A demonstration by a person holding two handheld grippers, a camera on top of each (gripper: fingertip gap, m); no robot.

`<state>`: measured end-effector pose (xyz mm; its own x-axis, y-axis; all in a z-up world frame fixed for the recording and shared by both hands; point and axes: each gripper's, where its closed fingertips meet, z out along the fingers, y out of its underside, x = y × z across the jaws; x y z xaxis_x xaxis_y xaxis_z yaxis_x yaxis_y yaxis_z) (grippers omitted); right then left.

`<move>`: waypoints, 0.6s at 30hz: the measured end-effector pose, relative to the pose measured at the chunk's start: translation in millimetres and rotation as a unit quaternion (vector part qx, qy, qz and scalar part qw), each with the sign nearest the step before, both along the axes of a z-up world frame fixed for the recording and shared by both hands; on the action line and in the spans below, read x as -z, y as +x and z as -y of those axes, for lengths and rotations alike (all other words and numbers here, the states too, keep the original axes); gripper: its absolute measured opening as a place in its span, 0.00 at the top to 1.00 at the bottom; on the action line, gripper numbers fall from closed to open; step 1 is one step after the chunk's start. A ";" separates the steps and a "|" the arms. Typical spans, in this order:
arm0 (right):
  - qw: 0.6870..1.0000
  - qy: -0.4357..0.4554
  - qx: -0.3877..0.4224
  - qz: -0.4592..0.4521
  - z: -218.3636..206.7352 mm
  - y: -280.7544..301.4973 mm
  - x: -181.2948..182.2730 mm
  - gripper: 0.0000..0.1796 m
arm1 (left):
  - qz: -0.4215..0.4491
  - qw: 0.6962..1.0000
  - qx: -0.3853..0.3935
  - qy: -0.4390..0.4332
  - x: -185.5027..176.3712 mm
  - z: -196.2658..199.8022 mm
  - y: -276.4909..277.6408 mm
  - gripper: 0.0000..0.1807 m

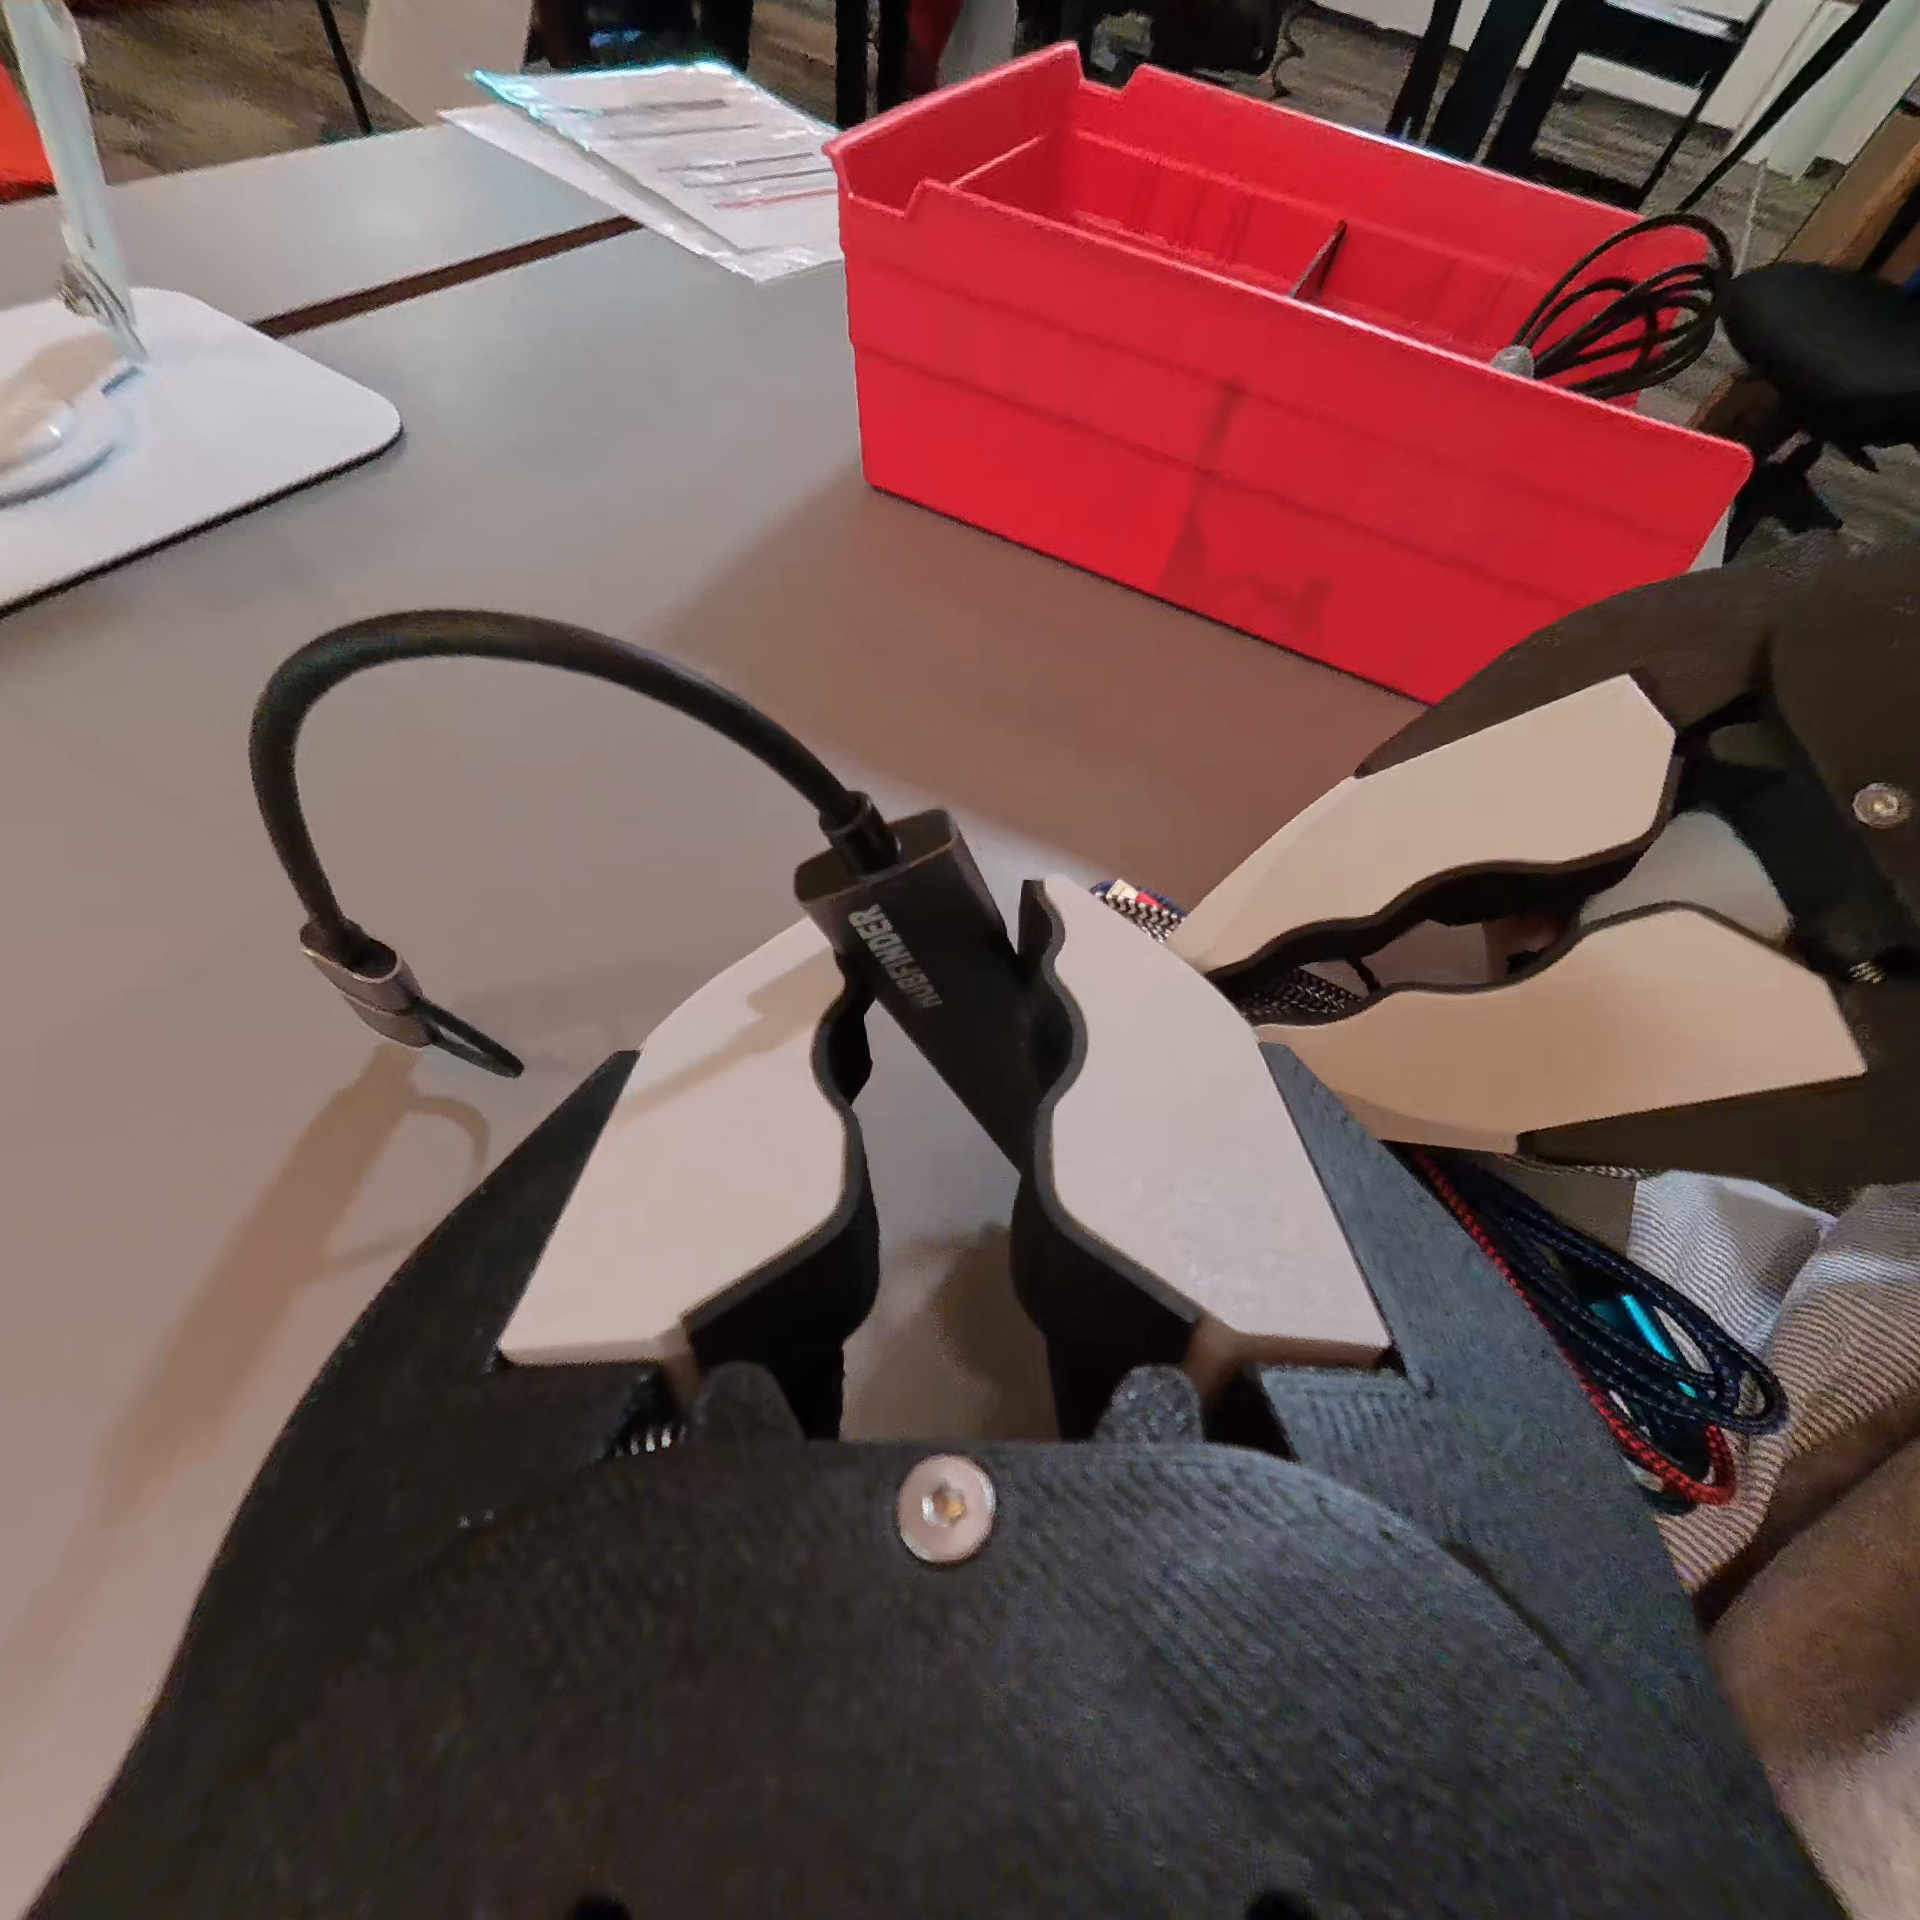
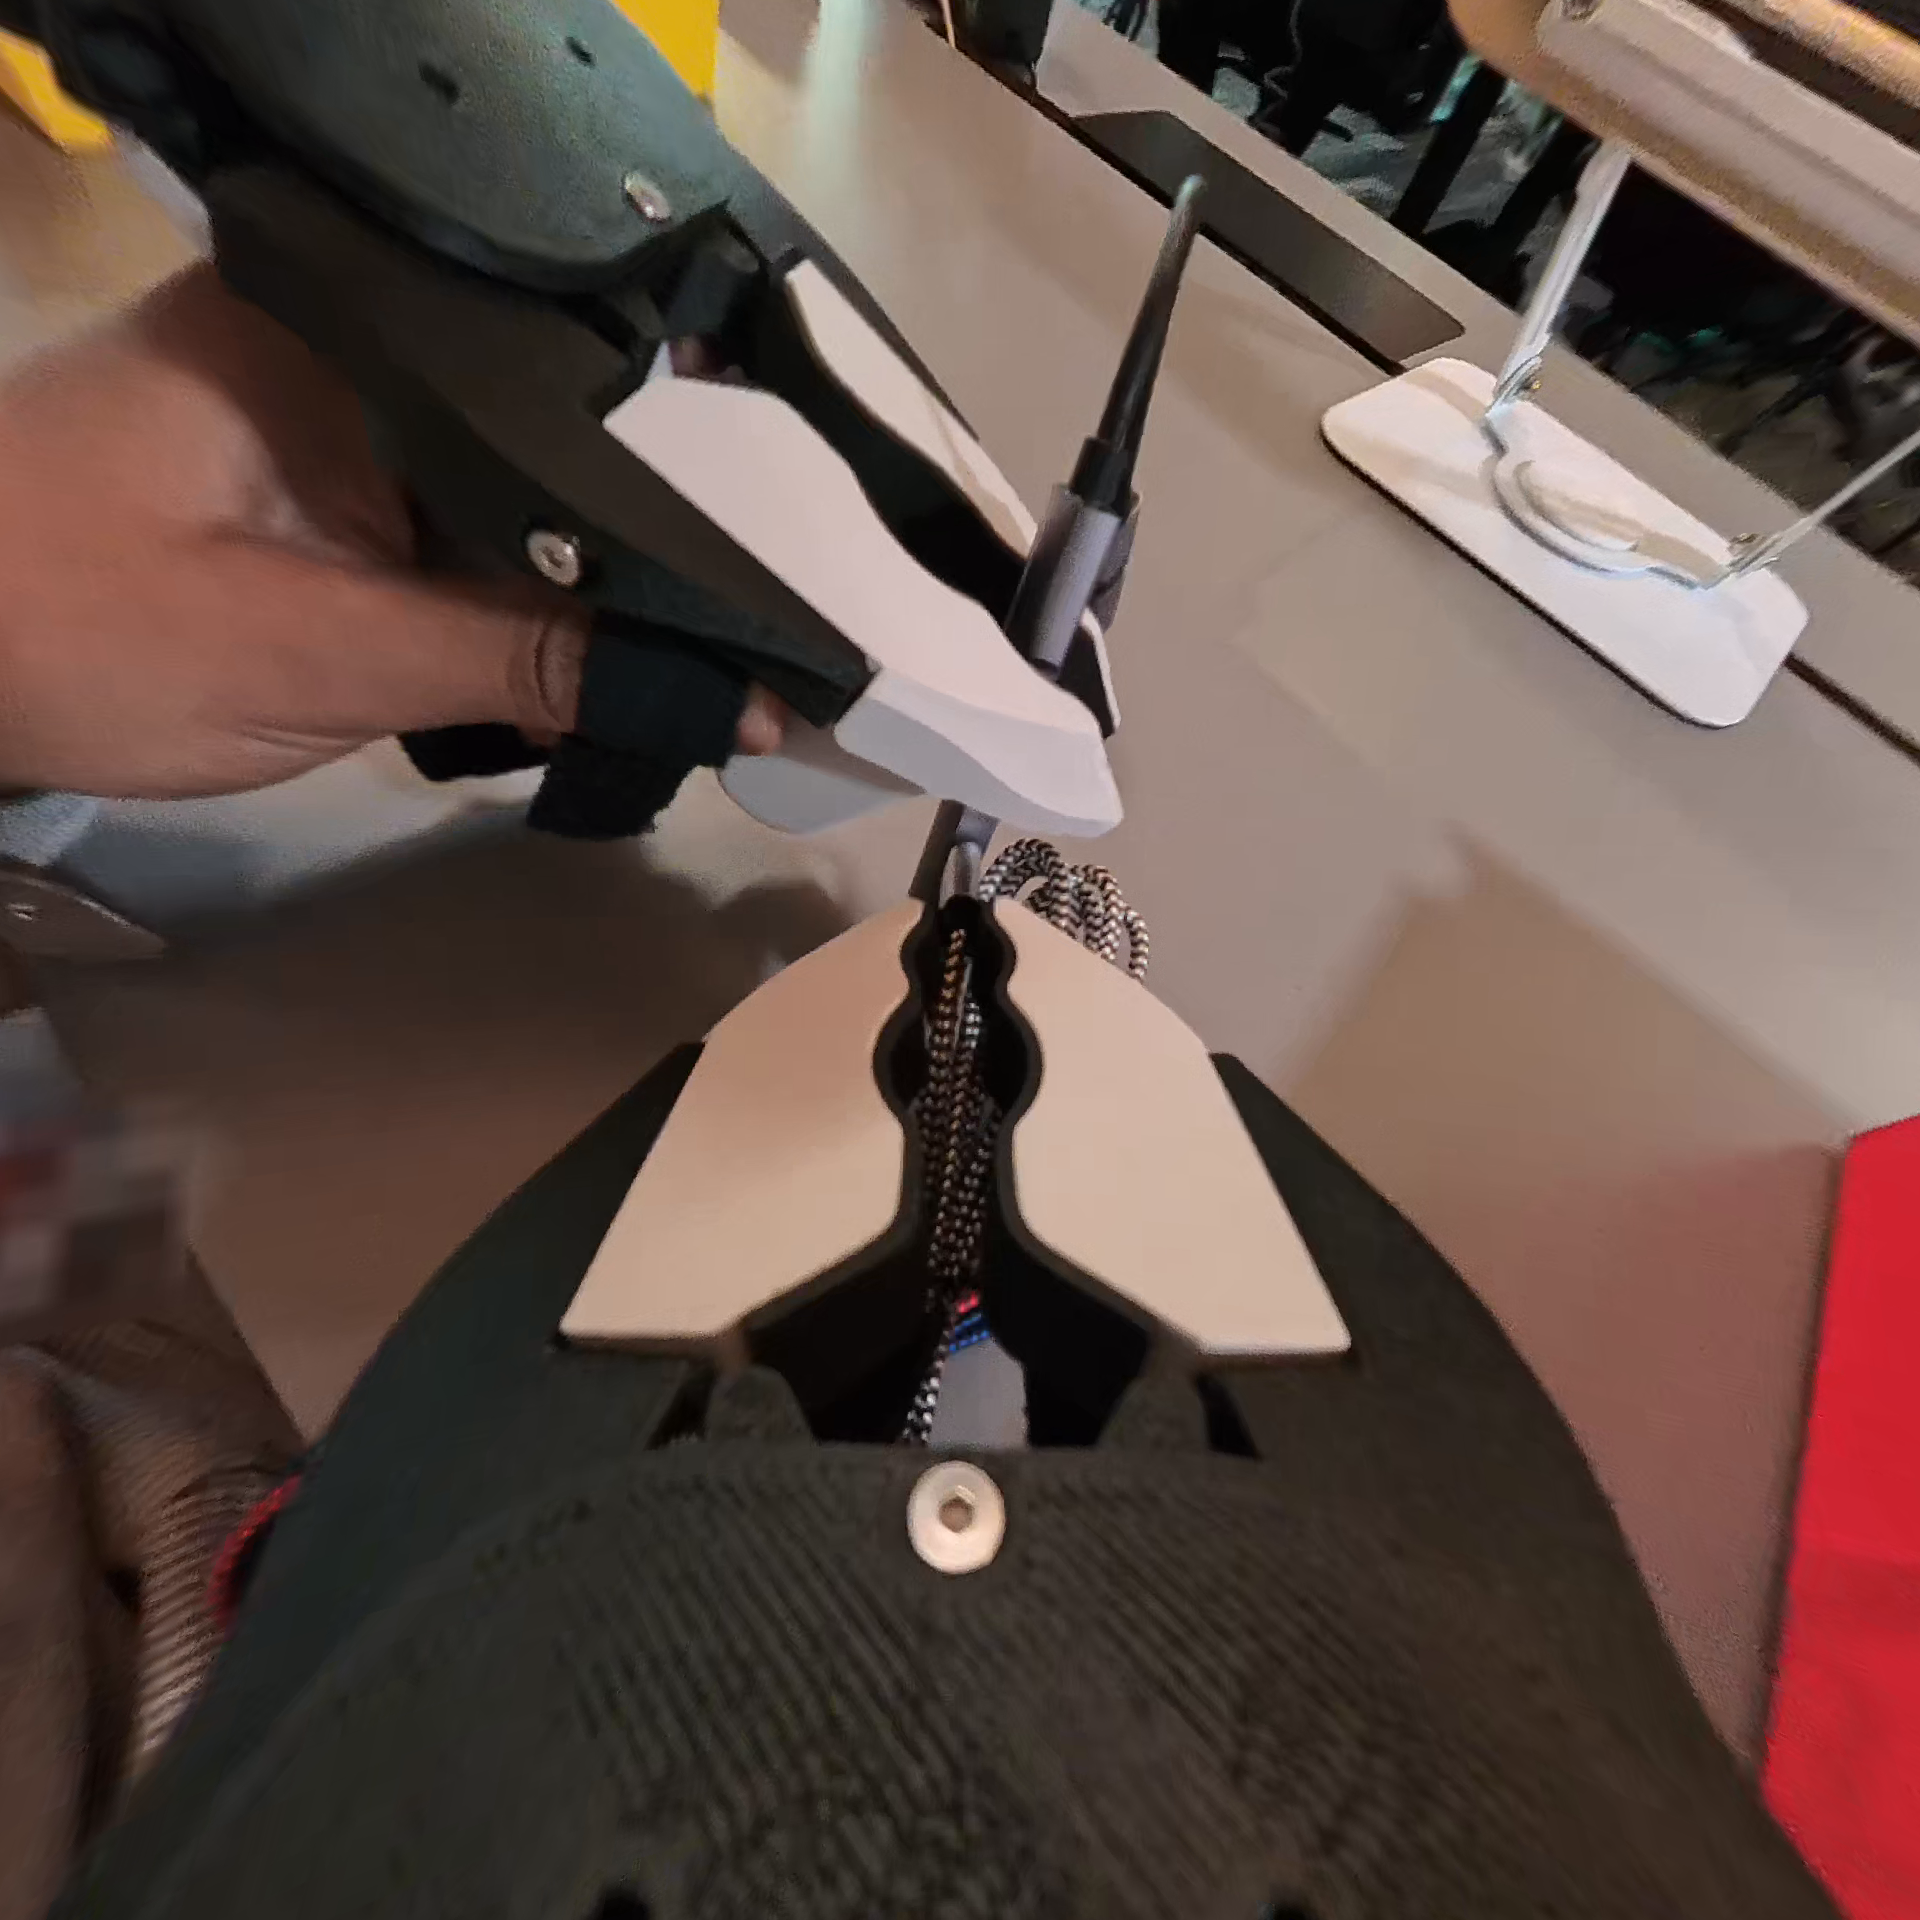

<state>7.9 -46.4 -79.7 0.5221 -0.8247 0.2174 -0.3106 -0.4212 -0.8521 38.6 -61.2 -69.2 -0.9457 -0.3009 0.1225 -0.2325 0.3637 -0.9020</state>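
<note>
My left gripper (image 1: 945, 987) is shut on a dark grey adapter block (image 1: 883, 883), held just above the grey table (image 1: 623, 436). The adapter's short black cable (image 1: 312, 727) loops left and down to a small metal plug (image 1: 374, 987). My right gripper (image 1: 1231, 987) is close on the right, shut on a black-and-white braided cable (image 1: 1299, 992). In the right wrist view the right gripper (image 2: 961, 920) pinches that braided cable (image 2: 956, 1122), whose loops stick out past the tips. The left gripper (image 2: 1091, 717) holds the adapter (image 2: 1081, 540) just beyond it.
A red divided bin (image 1: 1247, 416) stands at the back right and holds a black coiled cable (image 1: 1621, 301); its edge shows in the right wrist view (image 2: 1870, 1455). A white stand base (image 1: 156, 436) sits left. Papers (image 1: 686, 156) lie behind. Red and blue braided cables (image 1: 1558, 1299) lie on grey cloth (image 1: 1766, 1299). A person's hand (image 2: 260, 582) grips the left tool. The grippers are tip to tip, or close to it.
</note>
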 end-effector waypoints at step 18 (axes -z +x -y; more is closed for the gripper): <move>0.990 -0.110 -0.019 0.091 5.6 -10.8 -9.9 0.97 | -0.161 0.978 0.077 -0.107 -6.6 0.3 -23.5 0.83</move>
